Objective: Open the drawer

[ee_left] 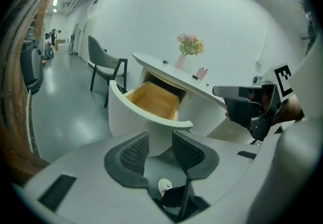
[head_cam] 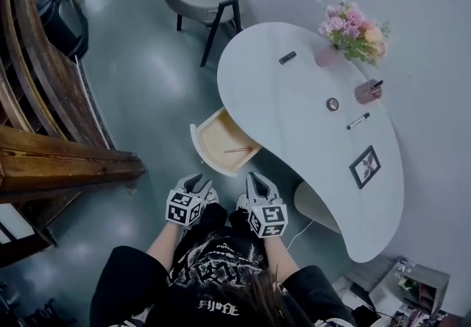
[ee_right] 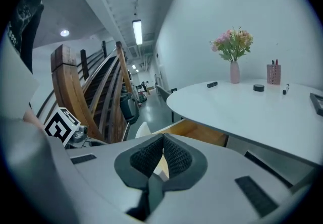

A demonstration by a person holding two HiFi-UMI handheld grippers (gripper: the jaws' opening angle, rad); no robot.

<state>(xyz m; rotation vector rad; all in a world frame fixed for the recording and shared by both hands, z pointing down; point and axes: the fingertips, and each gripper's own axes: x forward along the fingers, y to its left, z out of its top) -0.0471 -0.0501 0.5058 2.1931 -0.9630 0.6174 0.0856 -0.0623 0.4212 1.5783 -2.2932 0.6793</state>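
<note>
Curved white drawer with wooden inside [head_cam: 221, 143] stands pulled out, just above the empty, wide-open left hand-held gripper [head_cam: 193, 184] in the frame; right hand-held gripper [head_cam: 257, 181] is closed, empty.

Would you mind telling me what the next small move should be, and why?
Probably rest both grippers away from the drawer: it already stands pulled out from under the table, wooden inside showing, with the left gripper open and empty and the right gripper shut on nothing, neither touching it.
</note>
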